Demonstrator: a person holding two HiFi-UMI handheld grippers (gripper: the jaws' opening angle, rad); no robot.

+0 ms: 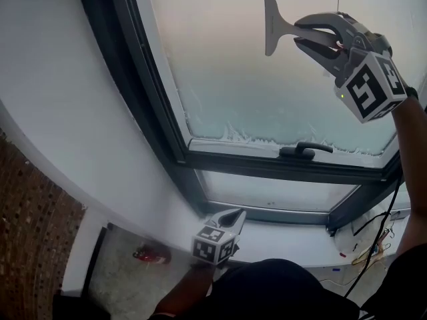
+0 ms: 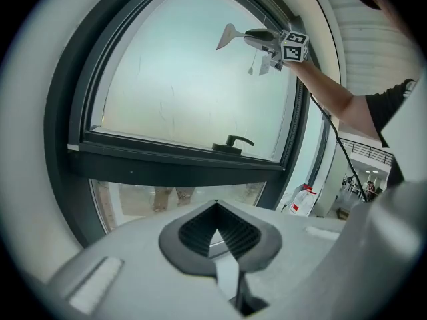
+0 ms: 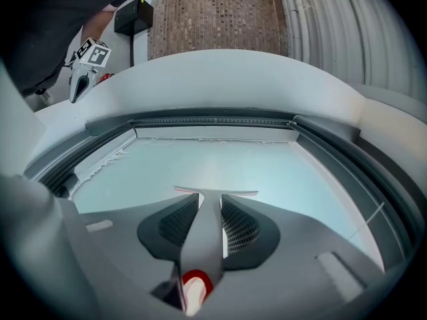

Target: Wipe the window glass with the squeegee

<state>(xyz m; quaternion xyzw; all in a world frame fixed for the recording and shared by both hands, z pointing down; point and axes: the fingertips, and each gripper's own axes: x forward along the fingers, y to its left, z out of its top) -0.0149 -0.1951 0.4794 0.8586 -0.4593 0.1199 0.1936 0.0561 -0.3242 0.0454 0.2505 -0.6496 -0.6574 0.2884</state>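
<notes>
A grey squeegee (image 1: pixel 269 25) is held up against the frosted window glass (image 1: pixel 220 72), high on the pane, its blade standing vertical in the head view. My right gripper (image 1: pixel 298 32) is shut on its handle. In the right gripper view the squeegee (image 3: pixel 205 235) runs out between the jaws, its blade on the window glass (image 3: pixel 267 172). My left gripper (image 1: pixel 232 216) hangs low over the sill, shut and holding nothing. From the left gripper view, the left gripper (image 2: pixel 216 204) faces the window, with the squeegee (image 2: pixel 229 37) and the right gripper (image 2: pixel 261 37) at the upper right.
A black window handle (image 1: pixel 305 151) sits on the dark lower frame, and white foam (image 1: pixel 230 136) lines the glass bottom. Below are a narrow lower pane (image 1: pixel 267 193) and a white sill (image 1: pixel 293 239). Cables (image 1: pixel 373 249) lie at the right. A white jug (image 2: pixel 303 200) stands by the frame.
</notes>
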